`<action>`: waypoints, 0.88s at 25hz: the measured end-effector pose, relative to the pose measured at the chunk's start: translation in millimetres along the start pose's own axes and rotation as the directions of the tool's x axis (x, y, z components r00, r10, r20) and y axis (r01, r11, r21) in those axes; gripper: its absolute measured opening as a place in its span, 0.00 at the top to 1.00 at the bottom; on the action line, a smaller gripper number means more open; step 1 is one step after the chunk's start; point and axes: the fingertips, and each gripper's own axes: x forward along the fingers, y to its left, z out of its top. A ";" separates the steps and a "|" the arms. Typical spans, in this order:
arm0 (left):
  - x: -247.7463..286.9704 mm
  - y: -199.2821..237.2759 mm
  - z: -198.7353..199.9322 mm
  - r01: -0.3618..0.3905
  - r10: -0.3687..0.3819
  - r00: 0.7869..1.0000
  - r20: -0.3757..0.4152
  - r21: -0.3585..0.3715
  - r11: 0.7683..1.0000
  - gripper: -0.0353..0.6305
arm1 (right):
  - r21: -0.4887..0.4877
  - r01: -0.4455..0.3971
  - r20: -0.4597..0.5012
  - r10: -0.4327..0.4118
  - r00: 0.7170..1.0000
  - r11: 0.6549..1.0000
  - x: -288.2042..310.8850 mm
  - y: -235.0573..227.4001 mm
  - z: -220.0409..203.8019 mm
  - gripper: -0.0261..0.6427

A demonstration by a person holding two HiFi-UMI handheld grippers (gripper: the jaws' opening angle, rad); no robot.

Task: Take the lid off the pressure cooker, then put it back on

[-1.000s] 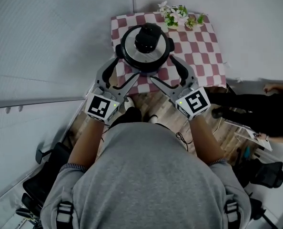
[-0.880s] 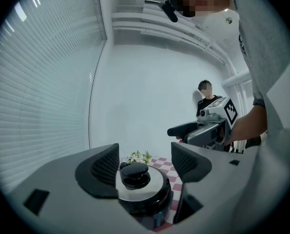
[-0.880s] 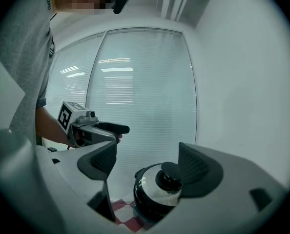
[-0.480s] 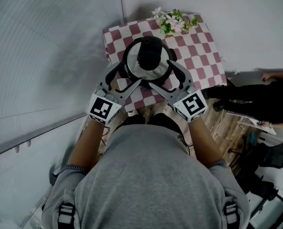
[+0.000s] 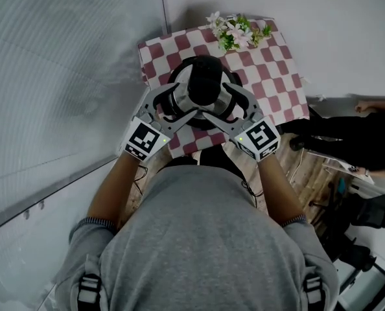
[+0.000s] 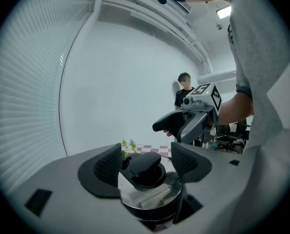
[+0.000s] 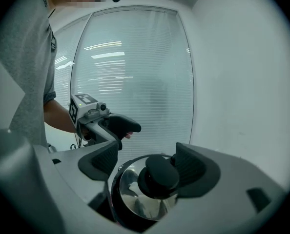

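Both claws are spread wide here. Left claw point(image 6: 146, 162) comes in from 8 o'clock and right claw point(image 7: 147, 165) from 4, each straddling the lid point(image 5: 204, 86) knob. The pressure cooker point(image 6: 146, 217) sits on the checkered tabletop point(image 5: 278, 76), with flowers point(image 5: 238, 30) at 1 o'clock.

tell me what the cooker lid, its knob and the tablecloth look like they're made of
The lid looks like polished metal, likely stainless steel: it mirrors its surroundings. The knob is black with a soft sheen and a rounded shape, probably plastic. The tablecloth, red and white check, seems woven fabric, since it hangs down at the edges; a coated cloth can't be ruled out.
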 end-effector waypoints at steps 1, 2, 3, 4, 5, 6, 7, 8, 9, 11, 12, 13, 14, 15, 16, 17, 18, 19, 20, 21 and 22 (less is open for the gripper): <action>3.9 2.2 -2.8 0.001 -0.001 1.000 -0.015 0.013 1.000 0.44 | -0.005 -0.012 -0.015 0.012 1.000 1.000 3.4 -1.8 -2.5 0.39; 8.1 4.3 -5.8 0.003 -0.002 1.000 -0.030 0.018 1.000 0.44 | -0.009 -0.023 -0.031 0.023 0.999 1.000 6.2 -3.9 -5.0 0.39; 12.2 5.9 -8.8 0.007 -0.006 0.999 -0.046 0.014 1.000 0.44 | -0.012 -0.033 -0.046 0.032 0.998 0.999 8.6 -6.3 -7.7 0.39; 16.2 7.0 -11.7 0.014 -0.014 0.998 -0.063 0.007 1.000 0.44 | -0.014 -0.043 -0.060 0.042 0.997 0.999 10.9 -8.9 -10.3 0.39; 20.1 7.6 -14.6 0.023 -0.023 0.996 -0.081 0.001 1.000 0.44 | -0.014 -0.053 -0.073 0.052 0.996 0.998 13.3 -11.6 -12.3 0.39; 23.9 8.1 -17.8 0.032 -0.032 0.994 -0.102 0.003 0.999 0.44 | -0.014 -0.063 -0.088 0.062 0.994 0.998 15.8 -14.6 -14.5 0.39; 27.9 8.2 -21.2 0.043 -0.042 0.991 -0.126 0.008 0.999 0.44 | -0.015 -0.073 -0.105 0.071 0.992 0.997 18.2 -17.8 -17.3 0.39; 32.0 8.0 -25.0 0.057 -0.054 0.987 -0.152 0.015 0.998 0.44 | -0.016 -0.083 -0.125 0.080 0.989 0.996 20.4 -21.1 -20.8 0.39; 36.1 7.6 -29.0 0.074 -0.070 0.981 -0.180 0.020 0.997 0.44 | -0.017 -0.094 -0.147 0.090 0.985 0.995 22.4 -23.9 -24.5 0.39; 43.3 7.4 -37.2 0.113 -0.102 0.965 -0.242 0.034 0.993 0.44 | -0.018 -0.126 -0.198 0.120 0.973 0.992 26.2 -26.9 -30.8 0.39; 46.3 7.9 -41.7 0.132 -0.115 0.955 -0.273 0.045 0.990 0.44 | -0.020 -0.146 -0.224 0.138 0.965 0.989 28.2 -27.2 -33.8 0.40; 48.9 8.7 -46.0 0.151 -0.127 0.945 -0.303 0.059 0.987 0.44 | -0.024 -0.165 -0.250 0.154 0.956 0.986 30.3 -27.3 -37.1 0.40; 51.5 9.6 -49.2 0.170 -0.137 0.934 -0.330 0.073 0.983 0.44 | -0.030 -0.183 -0.277 0.168 0.946 0.983 32.5 -27.4 -40.8 0.41; 54.1 10.7 -51.1 0.190 -0.148 0.923 -0.354 0.086 0.978 0.44 | -0.036 -0.199 -0.303 0.179 0.936 0.979 34.6 -27.7 -44.5 0.41; 56.6 11.3 -52.4 0.212 -0.160 0.912 -0.378 0.100 0.972 0.44 | -0.040 -0.214 -0.330 0.189 0.925 0.976 36.4 -28.0 -48.2 0.41; 59.0 11.2 -53.9 0.238 -0.175 0.898 -0.404 0.112 0.965 0.44 | -0.042 -0.230 -0.357 0.200 0.913 0.972 38.0 -27.9 -51.9 0.41; 61.3 10.3 -56.1 0.268 -0.193 0.881 -0.431 0.122 0.956 0.44 | -0.042 -0.247 -0.383 0.213 0.899 0.968 39.3 -27.1 -55.7 0.41; 63.4 8.6 -59.1 0.303 -0.214 0.861 -0.461 0.128 0.944 0.44 | -0.043 -0.267 -0.410 0.226 0.884 0.963 40.6 -25.7 -59.7 0.41; 65.3 6.6 -62.8 0.338 -0.235 0.838 -0.493 0.131 0.932 0.44 | -0.048 -0.287 -0.436 0.238 0.868 0.957 42.0 -23.9 -63.7 0.41; 67.2 5.0 -66.6 0.371 -0.252 0.814 -0.524 0.134 0.919 0.44 | -0.059 -0.305 -0.462 0.245 0.852 0.951 43.8 -22.6 -67.1 0.41; 69.0 4.0 -70.4 0.400 -0.264 0.789 -0.554 0.137 0.906 0.44 | -0.073 -0.318 -0.486 0.245 0.839 0.945 45.9 -22.2 -69.6 0.41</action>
